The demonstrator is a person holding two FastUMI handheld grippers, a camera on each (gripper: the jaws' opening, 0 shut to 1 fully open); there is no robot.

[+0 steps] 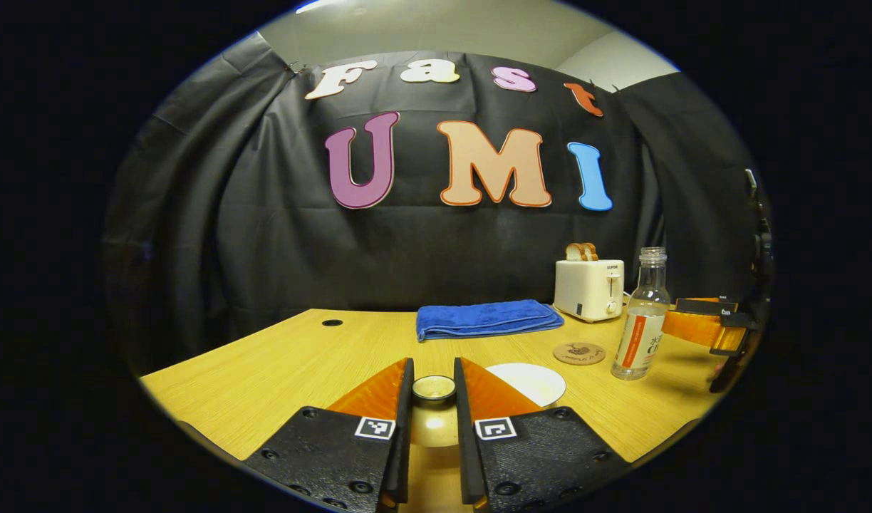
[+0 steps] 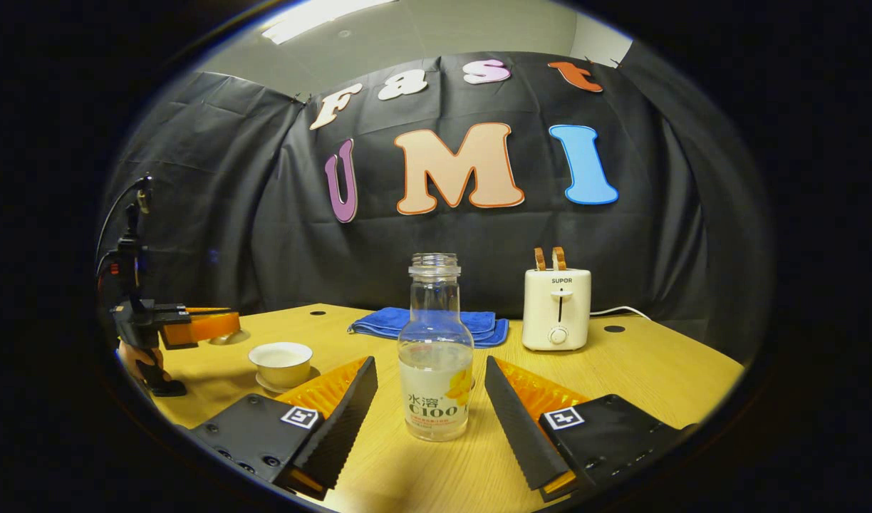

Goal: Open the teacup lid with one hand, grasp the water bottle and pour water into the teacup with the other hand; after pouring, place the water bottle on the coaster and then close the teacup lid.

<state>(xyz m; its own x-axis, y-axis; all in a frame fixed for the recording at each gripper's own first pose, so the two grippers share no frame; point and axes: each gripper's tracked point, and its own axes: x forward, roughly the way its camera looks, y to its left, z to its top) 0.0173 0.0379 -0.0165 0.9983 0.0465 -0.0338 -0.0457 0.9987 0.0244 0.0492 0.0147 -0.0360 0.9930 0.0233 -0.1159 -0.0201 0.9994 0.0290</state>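
Wood-grain table top (image 1: pixel 279 370) carries everything in the left gripper view, where the left gripper (image 1: pixel 434 399) has its fingers clenched on the knob of the teacup lid (image 1: pixel 434 410), apparently holding it clear of the cup so water can go in. Most of the lid is masked by the fingers, and whether the white disc (image 1: pixel 532 381) just beyond them is the cup or its saucer is hard to say. Farther off stand the coaster (image 1: pixel 579 353), bare and waiting for the water bottle (image 1: pixel 642 320) beside it, a folded blue towel (image 1: pixel 486 318) and a toaster (image 1: pixel 589 288); the other gripper reaches in beside the bottle, cut off at the edge. In the right gripper view the right gripper (image 2: pixel 432 399) has its jaws released and spread to either side of the uncapped bottle, apart from it, lined up for a grasp. The teacup (image 2: pixel 280 363) sits open on its saucer to the left, its contents unclear; the lid in the far gripper cannot be made out.
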